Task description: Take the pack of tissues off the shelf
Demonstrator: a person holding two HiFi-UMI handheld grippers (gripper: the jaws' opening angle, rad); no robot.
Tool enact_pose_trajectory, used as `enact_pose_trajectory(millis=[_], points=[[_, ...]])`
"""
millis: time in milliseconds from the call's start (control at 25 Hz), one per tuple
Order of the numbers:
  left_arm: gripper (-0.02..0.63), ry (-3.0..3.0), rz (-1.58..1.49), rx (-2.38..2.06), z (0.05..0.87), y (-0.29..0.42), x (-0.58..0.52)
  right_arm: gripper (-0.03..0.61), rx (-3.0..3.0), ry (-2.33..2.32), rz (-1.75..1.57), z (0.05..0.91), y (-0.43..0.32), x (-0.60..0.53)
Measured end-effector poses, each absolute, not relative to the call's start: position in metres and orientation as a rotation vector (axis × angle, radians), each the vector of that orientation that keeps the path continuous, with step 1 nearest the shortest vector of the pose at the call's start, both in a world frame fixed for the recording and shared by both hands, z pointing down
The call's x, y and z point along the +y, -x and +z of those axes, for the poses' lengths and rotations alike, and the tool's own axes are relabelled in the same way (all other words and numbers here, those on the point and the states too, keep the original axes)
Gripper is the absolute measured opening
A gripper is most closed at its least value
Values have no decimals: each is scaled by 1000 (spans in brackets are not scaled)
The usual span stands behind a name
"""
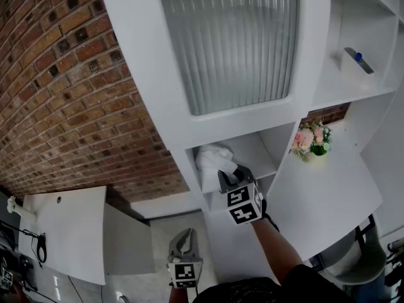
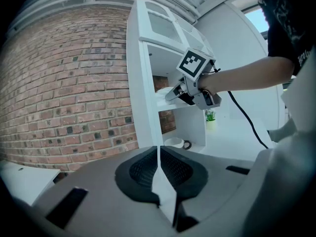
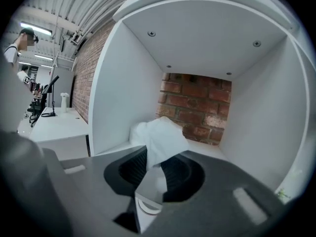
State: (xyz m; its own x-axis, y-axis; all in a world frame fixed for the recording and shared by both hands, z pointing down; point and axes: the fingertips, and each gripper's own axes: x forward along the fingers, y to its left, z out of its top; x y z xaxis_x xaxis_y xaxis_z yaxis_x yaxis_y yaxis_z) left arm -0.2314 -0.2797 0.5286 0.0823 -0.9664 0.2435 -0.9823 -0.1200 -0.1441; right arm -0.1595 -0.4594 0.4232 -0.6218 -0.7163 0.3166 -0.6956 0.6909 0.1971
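The pack of tissues is a soft white bundle lying in a cubby of the white shelf, in front of a brick back wall. My right gripper reaches into that cubby, and its jaws are shut on the near end of the pack. In the right gripper view the white wrap is pinched between the dark pads, while the rest of the pack rests on the shelf floor. My left gripper hangs low in front of the shelf unit, shut with nothing in it.
A ribbed glass door sits above the cubby. A small pot of flowers stands on the white counter to the right. A white container with a blue cap is on a higher shelf. A white desk lies at lower left.
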Motion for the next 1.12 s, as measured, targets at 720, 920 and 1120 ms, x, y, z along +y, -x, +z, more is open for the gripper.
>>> enact_pose_trajectory(millis=[720, 920, 1120], points=[[23, -2306, 464, -2029, 526, 216, -275, 43, -2658, -1169, -134, 408, 124, -429], [23, -2314, 429, -2048, 531, 216, -273, 40, -2704, -1184, -149, 399, 115, -422], [23, -2326, 450, -2055, 517, 208, -267, 40, -2739, -1188, -170, 390, 103, -409]])
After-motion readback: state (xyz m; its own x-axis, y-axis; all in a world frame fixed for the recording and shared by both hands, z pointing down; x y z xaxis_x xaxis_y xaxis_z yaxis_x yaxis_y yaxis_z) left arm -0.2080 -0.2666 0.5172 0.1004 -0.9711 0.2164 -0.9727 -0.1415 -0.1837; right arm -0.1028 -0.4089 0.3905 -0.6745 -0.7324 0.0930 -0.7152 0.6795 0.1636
